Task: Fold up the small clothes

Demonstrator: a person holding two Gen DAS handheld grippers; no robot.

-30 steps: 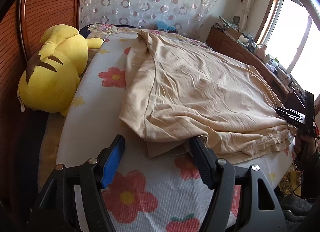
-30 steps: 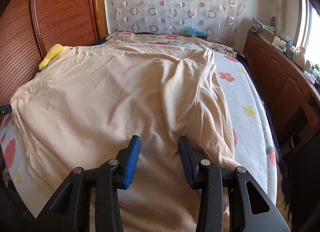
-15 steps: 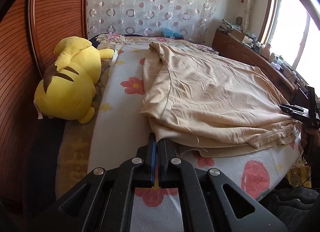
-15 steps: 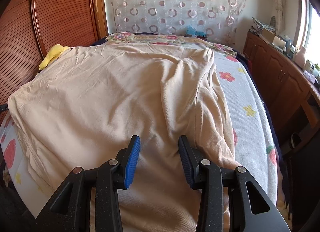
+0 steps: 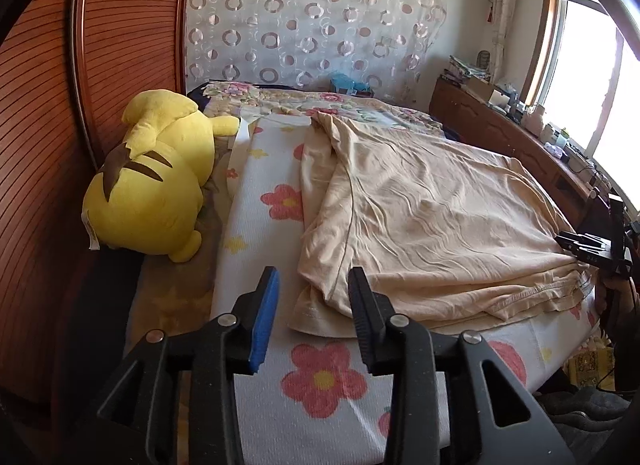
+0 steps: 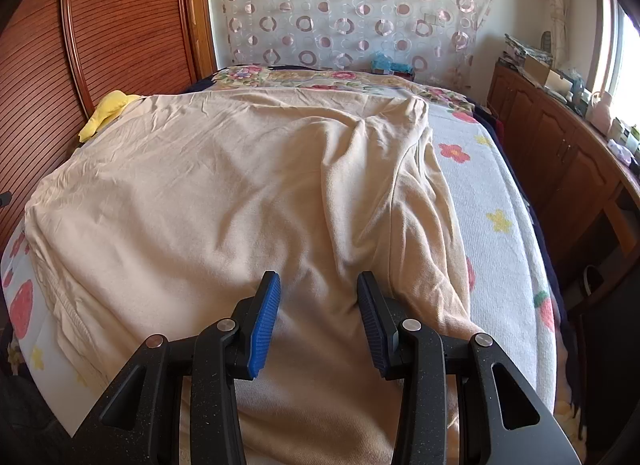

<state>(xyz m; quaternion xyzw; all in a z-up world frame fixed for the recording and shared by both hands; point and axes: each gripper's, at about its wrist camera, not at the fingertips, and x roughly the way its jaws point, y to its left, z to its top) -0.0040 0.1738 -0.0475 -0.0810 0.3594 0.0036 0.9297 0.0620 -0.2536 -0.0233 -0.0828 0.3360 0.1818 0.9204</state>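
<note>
A beige garment lies spread and partly folded on the flowered bed cover. My left gripper is open and empty, just in front of the garment's near left corner, not touching it. In the right wrist view the same garment covers most of the bed. My right gripper is open over the garment's near part, with cloth between and under the fingers but not clamped. The right gripper also shows in the left wrist view at the garment's far right edge.
A yellow plush toy lies at the bed's left side against a wooden headboard. A wooden cabinet with clutter runs along the right under a window. A patterned curtain hangs behind.
My left gripper let go of the garment's corner, drew back, shut empty, and has now opened again near the corner. The right gripper has not moved.
</note>
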